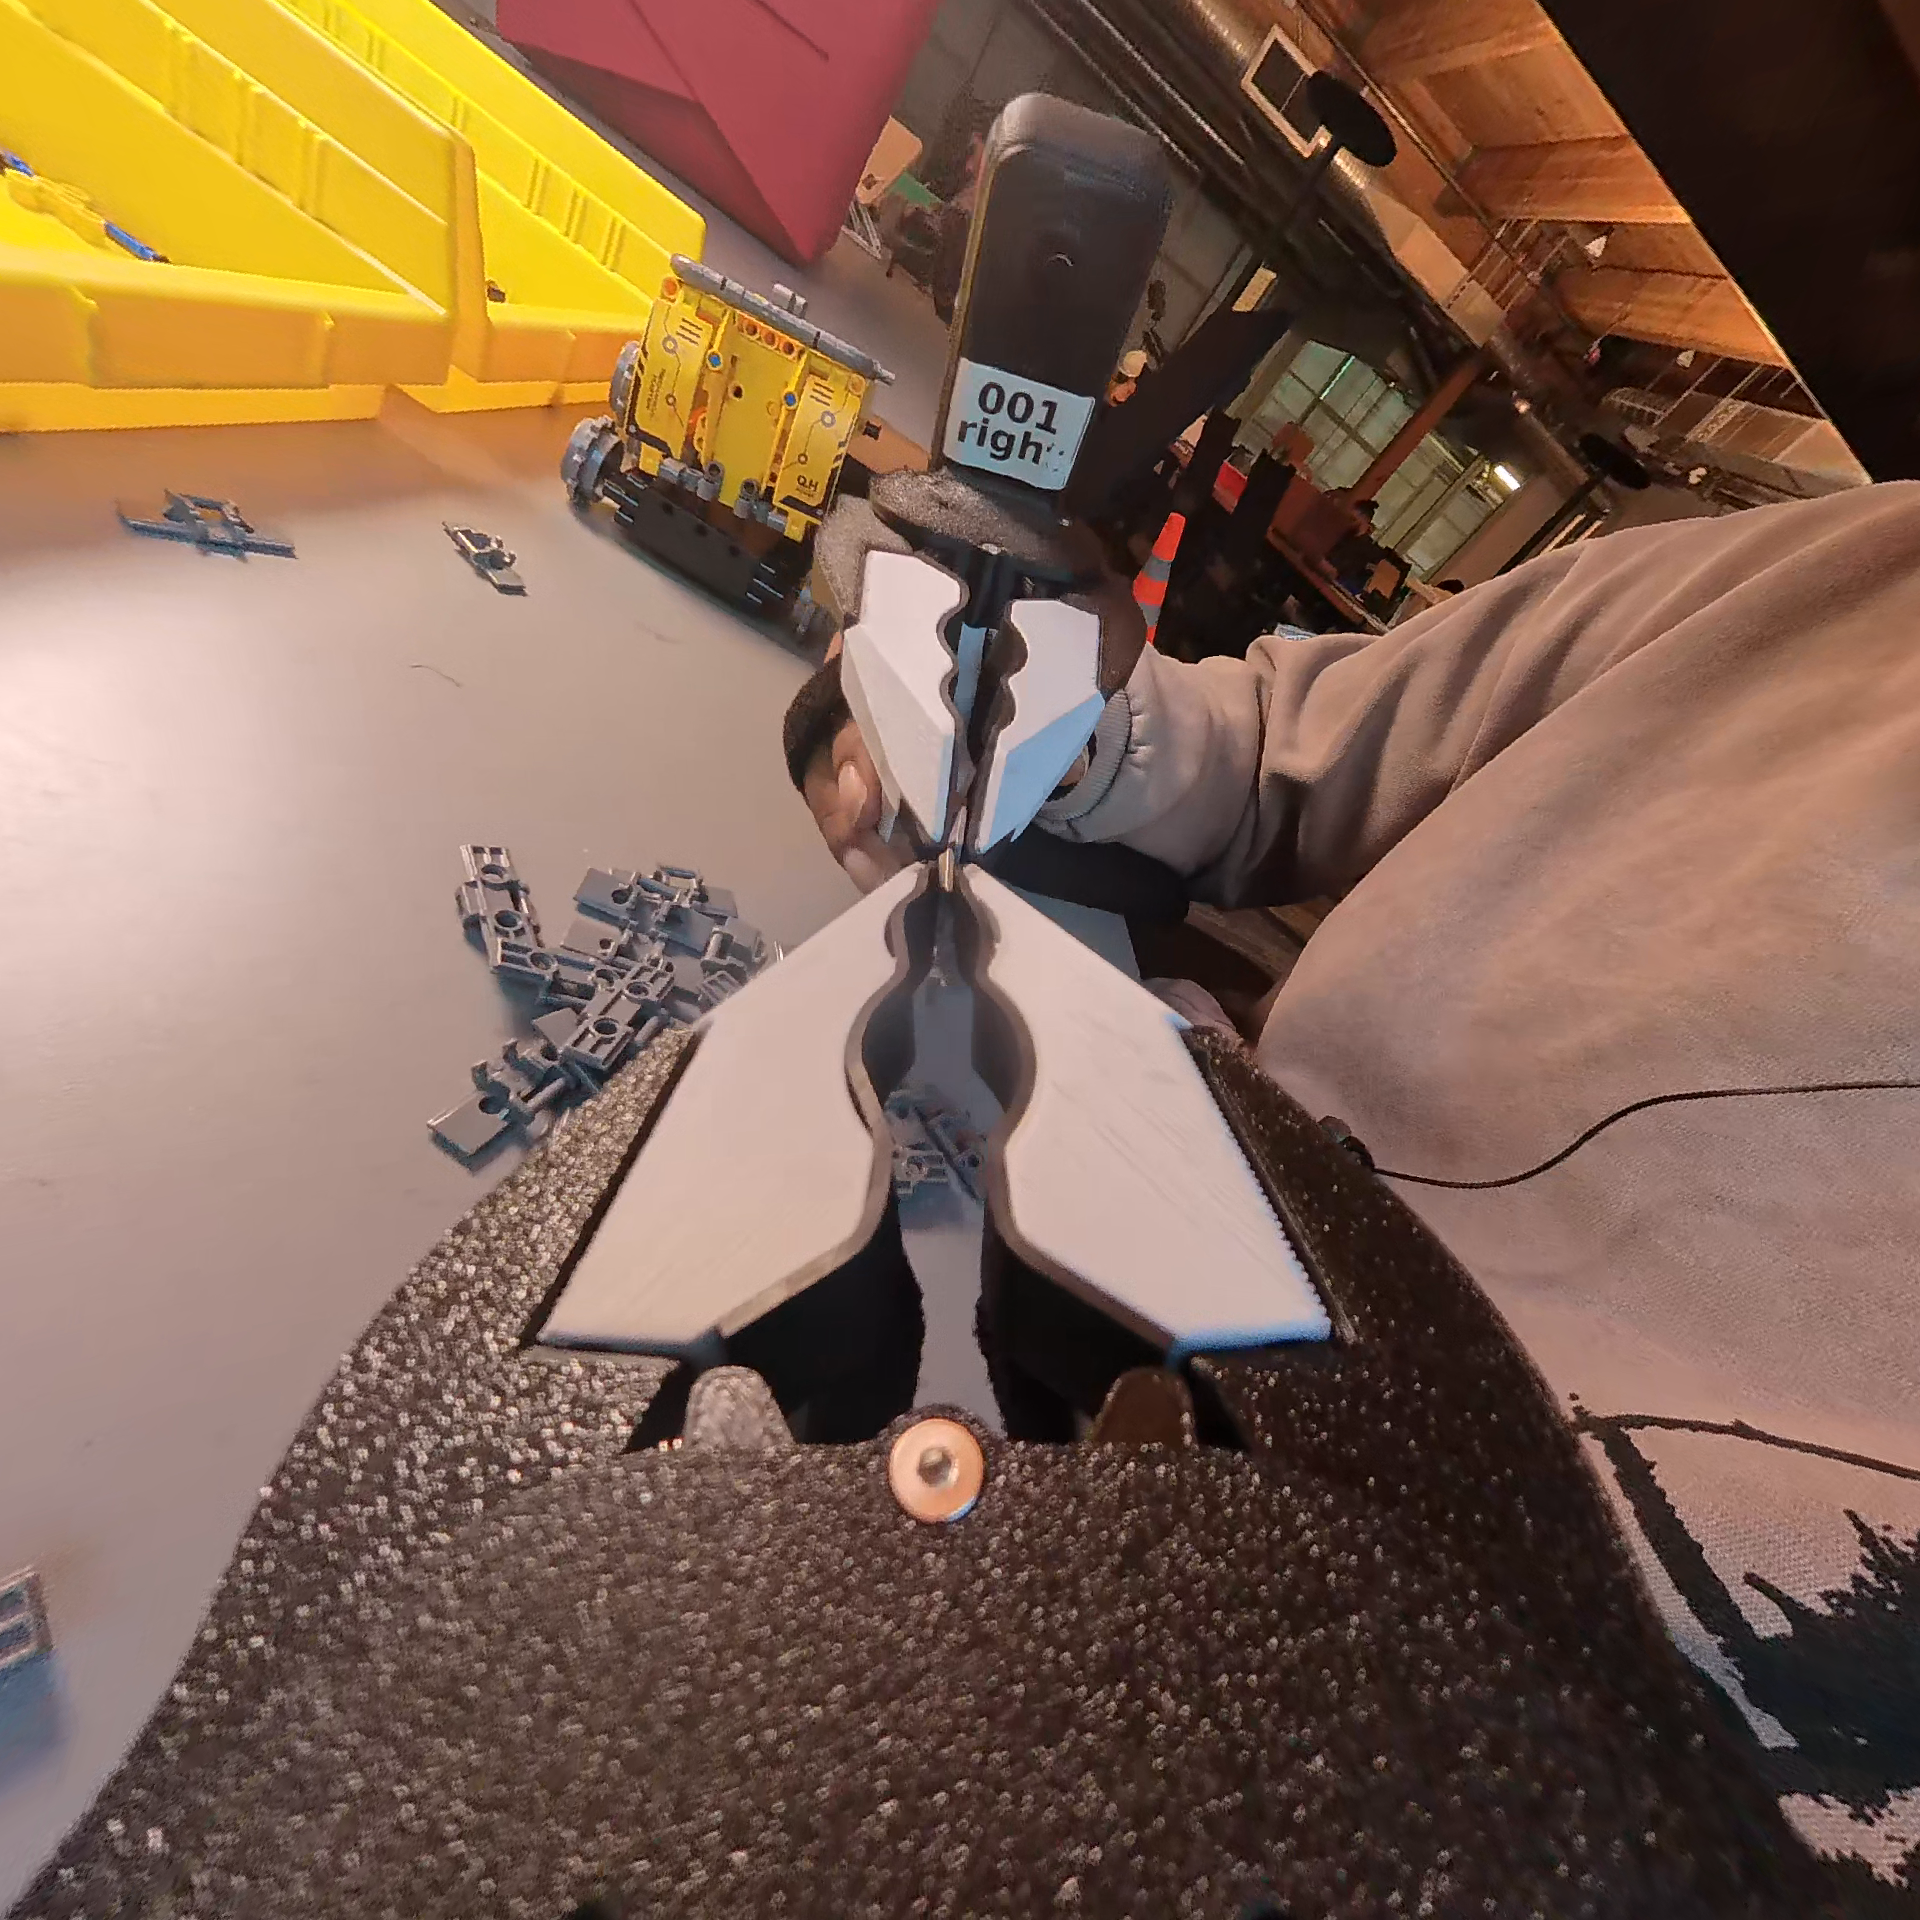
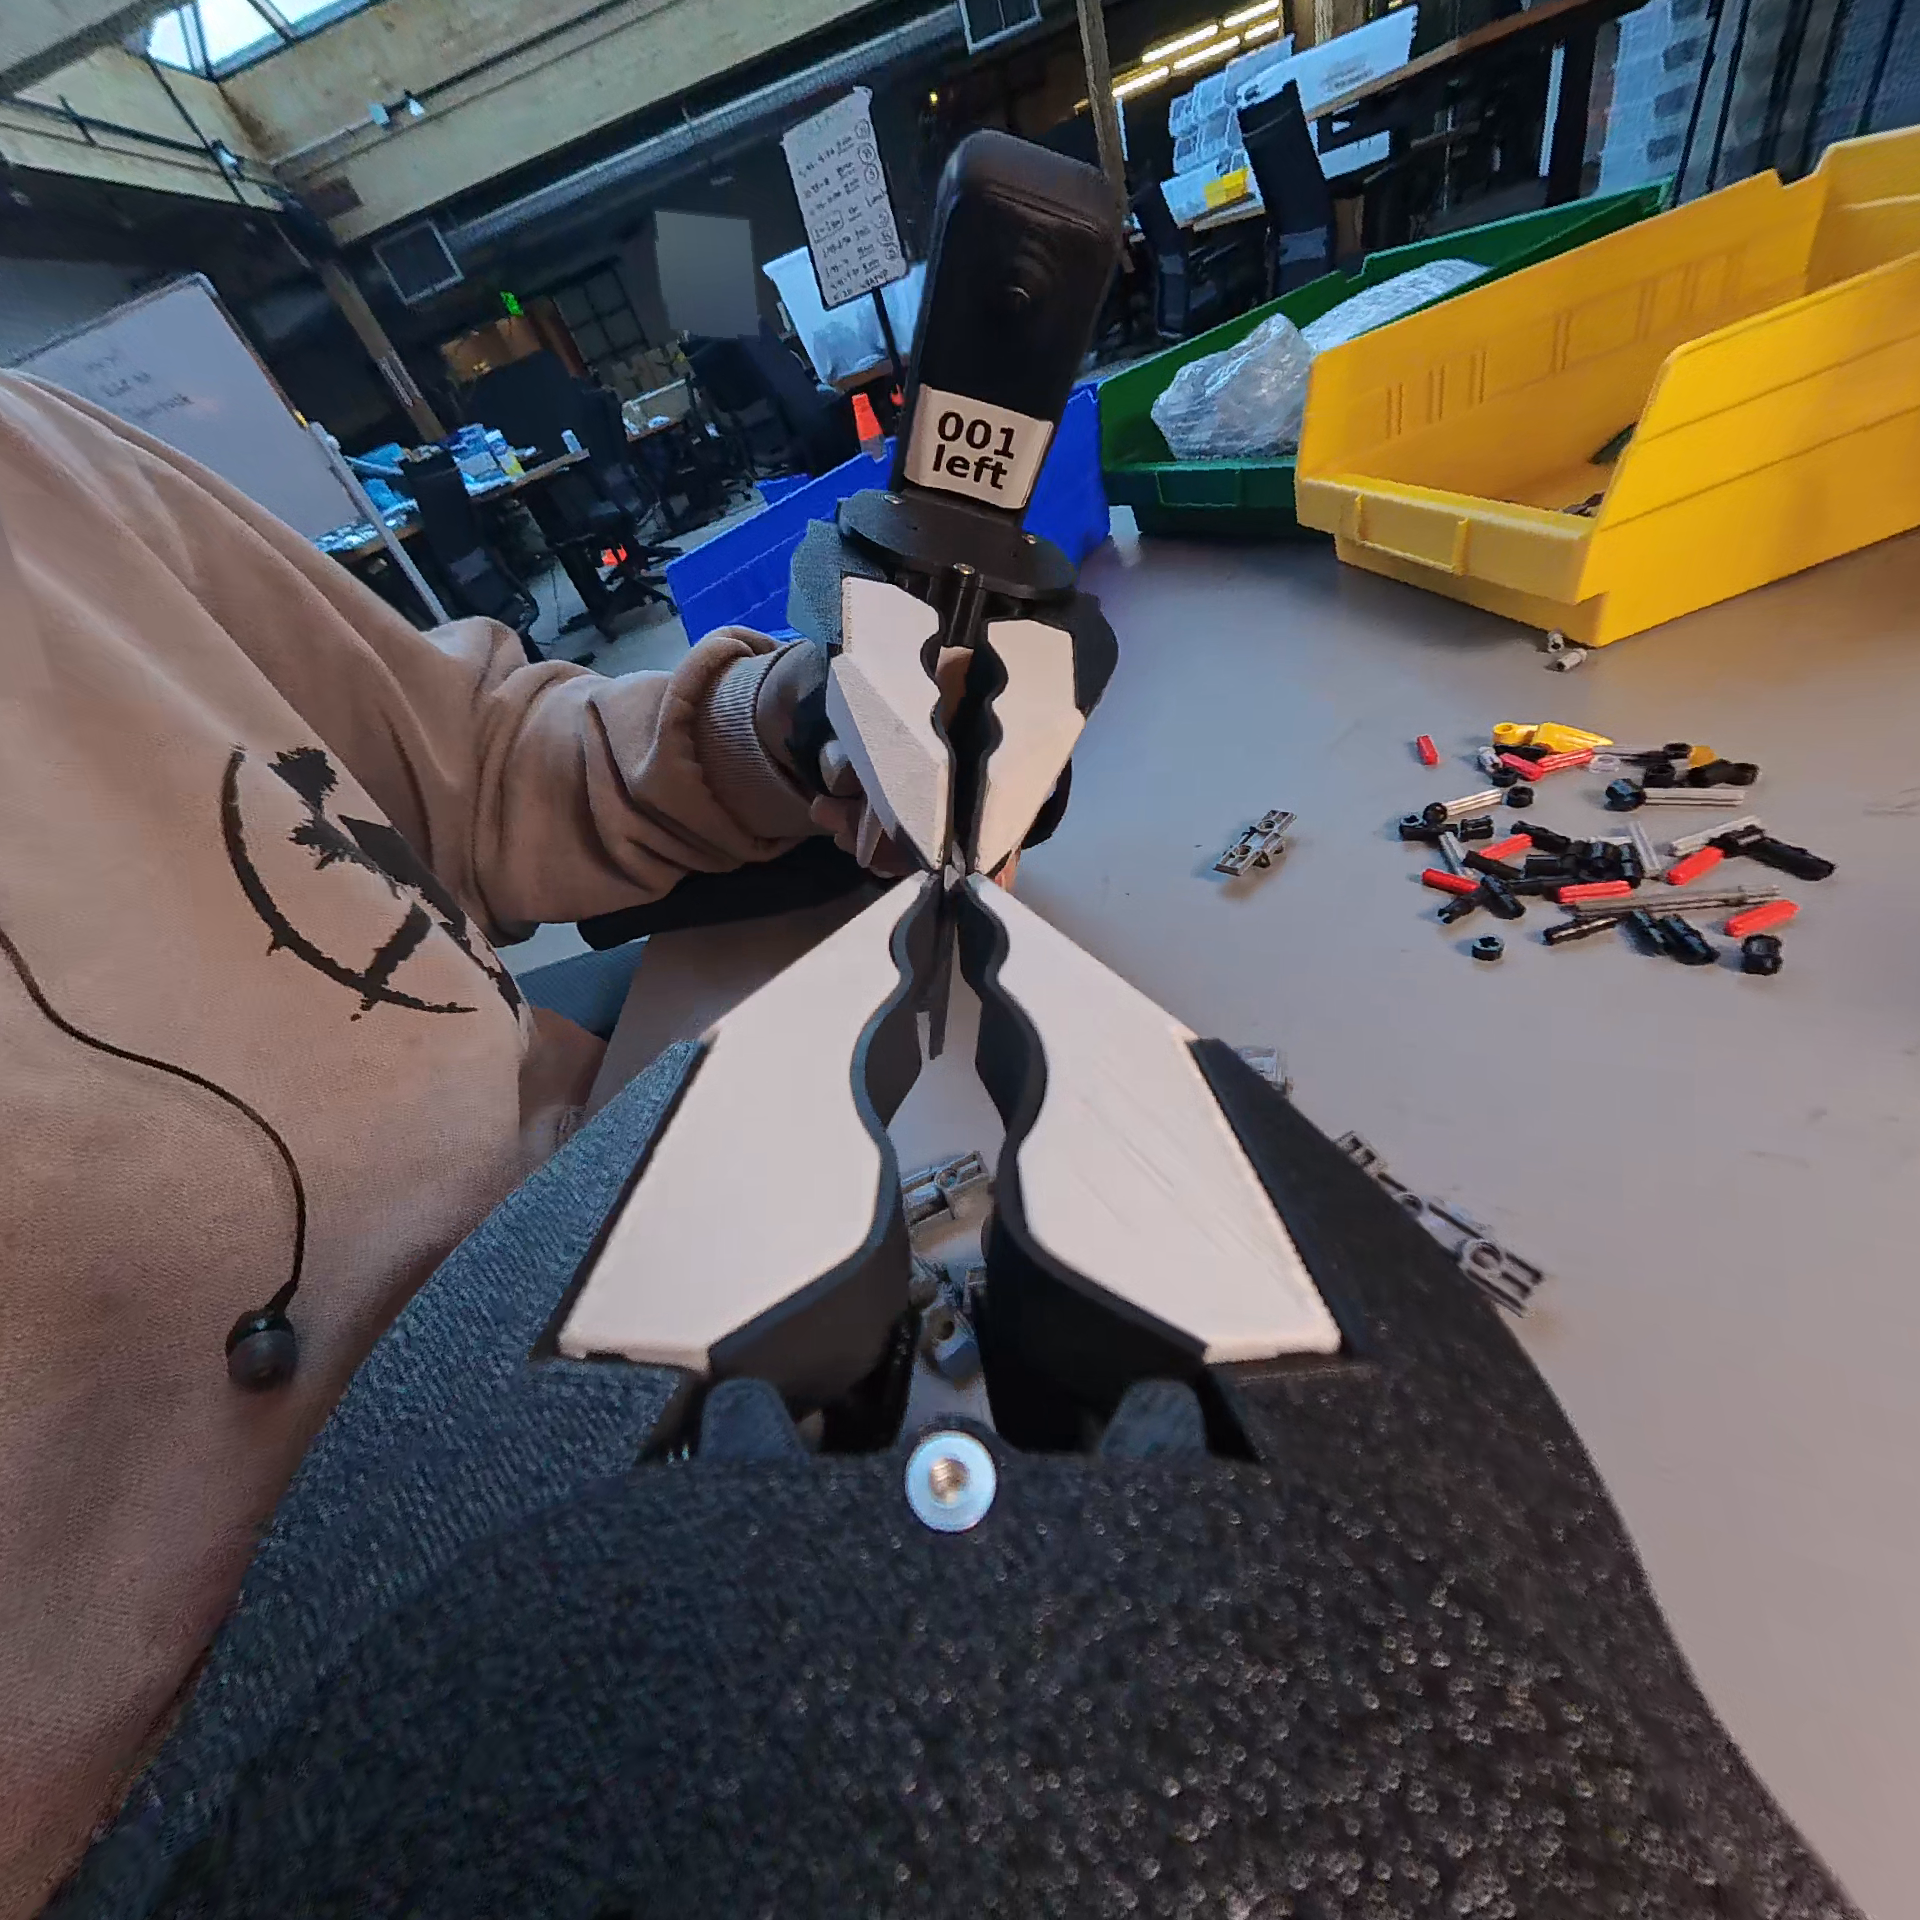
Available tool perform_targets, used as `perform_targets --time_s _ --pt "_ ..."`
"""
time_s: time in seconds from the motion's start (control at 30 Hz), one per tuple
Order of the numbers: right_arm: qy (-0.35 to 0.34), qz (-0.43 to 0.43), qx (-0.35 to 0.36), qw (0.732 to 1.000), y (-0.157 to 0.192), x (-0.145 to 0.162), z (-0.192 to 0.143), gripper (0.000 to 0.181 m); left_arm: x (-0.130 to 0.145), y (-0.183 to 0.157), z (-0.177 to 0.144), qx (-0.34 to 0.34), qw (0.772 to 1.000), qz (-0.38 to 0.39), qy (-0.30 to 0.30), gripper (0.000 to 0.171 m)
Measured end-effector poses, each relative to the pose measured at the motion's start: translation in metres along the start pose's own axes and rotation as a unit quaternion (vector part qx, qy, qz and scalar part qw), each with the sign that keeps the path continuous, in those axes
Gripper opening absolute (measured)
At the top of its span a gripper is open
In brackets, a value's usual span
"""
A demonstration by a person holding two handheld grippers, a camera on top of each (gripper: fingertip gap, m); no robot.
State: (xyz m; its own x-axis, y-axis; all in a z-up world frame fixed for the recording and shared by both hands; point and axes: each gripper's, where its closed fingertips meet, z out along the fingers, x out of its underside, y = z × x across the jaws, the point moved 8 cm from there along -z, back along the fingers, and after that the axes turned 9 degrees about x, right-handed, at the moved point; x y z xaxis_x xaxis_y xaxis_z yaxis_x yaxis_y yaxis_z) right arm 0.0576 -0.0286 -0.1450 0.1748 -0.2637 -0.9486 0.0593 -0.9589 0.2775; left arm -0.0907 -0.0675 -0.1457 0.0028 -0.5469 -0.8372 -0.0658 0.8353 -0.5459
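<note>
While both grippers meet tip to tip above the table [image 2: 1351, 1039], left gripper [image 1: 943, 878] and right gripper [image 2: 948, 881] jaws clamp one small grey piece [image 1: 948, 871]; each camera bears a white label [image 1: 1016, 428].

Small piece [image 1: 948, 871] pinched where both jaw pairs meet: too tiny to identify. Grey part [image 1: 21, 1629] cut off by left edge. Yellow bins [image 2: 1621, 416] cropped right.
</note>
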Motion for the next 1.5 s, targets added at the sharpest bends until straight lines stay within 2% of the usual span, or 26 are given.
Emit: perform_targets --time_s 0.13,0.3,0.73,0.8,0.83,0.87,0.9,0.93,0.97,1.03,1.13,1.33,1.5 --pt "-0.006 -0.042 0.020 0.999 0.003 -0.001 0.000 0.000 0.001 0.003 -0.001 0.009 1.000 -0.021 -0.007 0.002" --pt "-0.002 -0.047 0.029 0.998 0.003 0.002 0.002 0.000 0.002 0.006 -0.003 0.007 0.999 -0.037 -0.007 0.002" --pt "0.048 -0.171 0.087 0.980 0.010 0.013 0.006 0.000 0.012 0.016 -0.002 -0.026 0.996 -0.077 0.022 0.002" --pt "0.052 -0.189 0.086 0.977 0.012 0.015 0.006 0.000 0.014 0.021 -0.003 -0.045 0.996 -0.079 0.026 0.003" --pt "0.037 -0.193 0.006 0.980 0.030 0.015 0.008 0.000 0.014 0.033 -0.010 -0.104 0.991 -0.074 0.025 0.002" --pt "0.047 -0.219 -0.035 0.974 0.051 0.022 0.018 0.000 0.010 0.037 -0.017 -0.101 0.990 -0.092 0.011 0.001" --pt "0.071 -0.303 0.000 0.950 0.058 0.029 0.028 0.000 0.005 0.033 -0.020 -0.083 0.993 -0.088 -0.003 0.001" --pt "0.061 -0.328 0.025 0.942 0.054 0.025 0.027 0.000 0.003 0.026 -0.017 -0.083 0.995 -0.059 0.012 0.001" --pt "0.050 -0.287 0.031 0.956 0.044 0.015 0.020 0.000 0.003 0.021 -0.014 -0.075 0.996 -0.045 0.016 0.002" --pt "0.080 -0.219 0.027 0.972 0.020 0.016 0.007 0.000 0.002 0.021 -0.016 -0.080 0.996 -0.050 -0.004 0.002" --pt "0.061 -0.146 0.016 0.987 0.012 0.016 0.001 0.000 -0.003 0.028 -0.031 -0.104 0.993 -0.049 -0.027 0.002" --pt "0.079 -0.123 0.054 0.988 0.000 0.017 0.002 0.000 -0.011 0.034 -0.054 -0.109 0.987 -0.062 -0.098 0.002" --pt "0.100 -0.129 0.097 0.982 -0.010 0.021 0.003 0.022 -0.016 0.033 -0.066 -0.123 0.983 -0.055 -0.122 0.002"
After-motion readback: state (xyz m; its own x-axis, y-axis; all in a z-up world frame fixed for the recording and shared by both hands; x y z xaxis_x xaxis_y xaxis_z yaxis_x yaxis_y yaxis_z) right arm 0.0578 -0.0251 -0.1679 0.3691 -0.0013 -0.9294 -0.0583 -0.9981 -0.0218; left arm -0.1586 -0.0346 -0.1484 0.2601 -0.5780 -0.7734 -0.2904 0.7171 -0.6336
